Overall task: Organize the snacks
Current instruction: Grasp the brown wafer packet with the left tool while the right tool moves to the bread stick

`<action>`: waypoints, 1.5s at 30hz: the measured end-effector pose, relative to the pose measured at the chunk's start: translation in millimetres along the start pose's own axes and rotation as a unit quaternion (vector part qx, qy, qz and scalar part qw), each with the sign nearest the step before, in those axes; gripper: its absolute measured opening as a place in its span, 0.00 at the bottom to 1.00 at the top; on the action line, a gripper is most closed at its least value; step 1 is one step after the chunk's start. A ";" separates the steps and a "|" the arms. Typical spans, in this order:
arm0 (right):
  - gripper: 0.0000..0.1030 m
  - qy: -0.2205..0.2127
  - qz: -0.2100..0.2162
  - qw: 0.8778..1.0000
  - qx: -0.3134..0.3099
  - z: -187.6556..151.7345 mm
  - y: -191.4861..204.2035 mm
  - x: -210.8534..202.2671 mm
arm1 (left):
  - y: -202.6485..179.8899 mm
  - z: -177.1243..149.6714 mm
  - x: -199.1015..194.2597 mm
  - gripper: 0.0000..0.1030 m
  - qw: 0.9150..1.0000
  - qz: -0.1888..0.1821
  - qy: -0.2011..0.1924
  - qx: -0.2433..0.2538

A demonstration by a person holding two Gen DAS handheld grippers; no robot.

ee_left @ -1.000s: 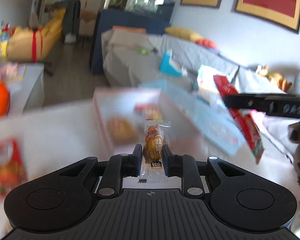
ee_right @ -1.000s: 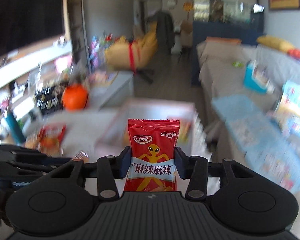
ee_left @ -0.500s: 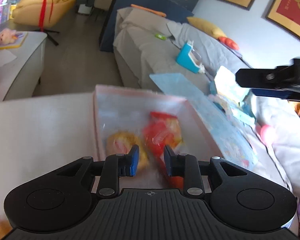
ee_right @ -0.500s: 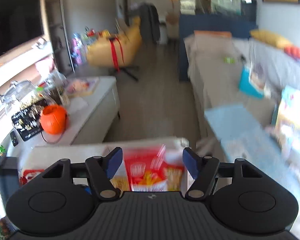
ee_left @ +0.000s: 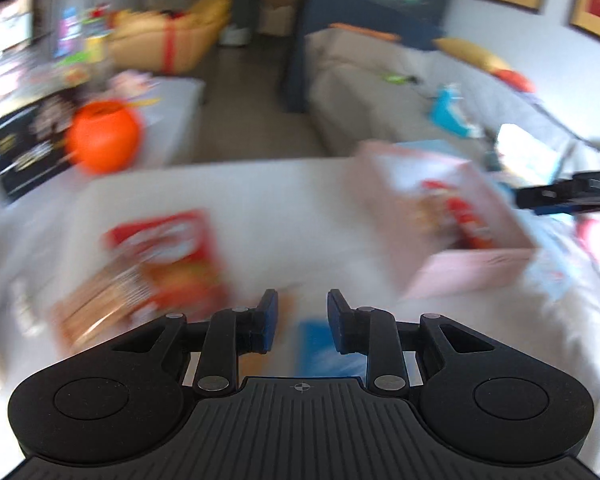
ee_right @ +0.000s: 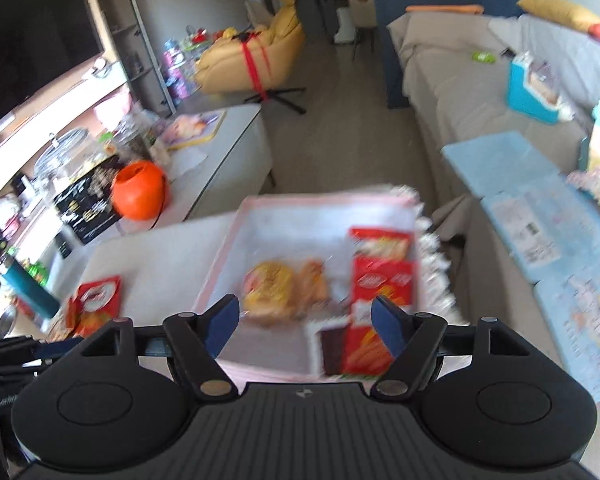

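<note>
Both snacks got dropped: right gripper (ee_right: 306, 326) is empty, jaws opening over the pink box (ee_right: 236, 240); left gripper (ee_left: 298, 322), slightly spread, holds nothing, red bag (ee_left: 160, 260) upper left of it.

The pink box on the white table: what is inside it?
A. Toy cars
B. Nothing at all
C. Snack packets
C: the right wrist view shows the pink box holding red snack packets and a round yellow packet.

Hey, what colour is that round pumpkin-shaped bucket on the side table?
Bright orange. The bucket shows best in the right wrist view; the left wrist view blurs it.
</note>
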State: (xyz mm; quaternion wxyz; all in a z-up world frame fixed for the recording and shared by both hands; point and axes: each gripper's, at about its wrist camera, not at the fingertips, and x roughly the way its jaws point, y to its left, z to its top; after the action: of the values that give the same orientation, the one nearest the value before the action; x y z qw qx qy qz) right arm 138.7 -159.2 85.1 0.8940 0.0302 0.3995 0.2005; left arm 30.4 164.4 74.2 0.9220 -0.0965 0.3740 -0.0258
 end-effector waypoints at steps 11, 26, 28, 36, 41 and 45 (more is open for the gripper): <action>0.75 0.060 0.097 0.983 -0.146 -76.5 143.4 36.5 | 61.9 -50.4 -11.7 0.37 0.994 -0.051 0.024 -0.094; 0.89 0.003 0.069 0.979 -0.194 -151.8 131.2 41.3 | 159.8 -12.8 8.2 0.36 0.974 0.047 -0.099 -0.201; 0.96 0.002 0.086 0.985 -0.153 -154.1 108.5 43.8 | 176.2 -20.3 23.2 0.34 0.967 0.037 -0.072 -0.242; 0.96 -0.019 0.110 0.988 -0.110 -157.9 87.4 45.6 | 129.9 -41.4 13.3 0.34 0.984 0.071 -0.043 -0.155; 0.97 -0.020 0.105 0.988 -0.115 -161.7 87.5 42.9 | 109.9 -50.9 -9.1 0.33 0.987 -0.011 -0.033 -0.157; 0.97 -0.020 0.107 0.988 -0.113 -160.4 86.9 43.2 | 87.5 -47.8 -18.9 0.33 0.993 -0.032 -0.031 -0.105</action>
State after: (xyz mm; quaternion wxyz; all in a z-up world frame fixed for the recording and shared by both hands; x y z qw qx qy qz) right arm 19.1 -80.0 -35.6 0.8729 -0.0242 0.3508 0.3381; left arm -18.5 244.8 36.4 0.9167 -0.2053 0.3425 -0.0131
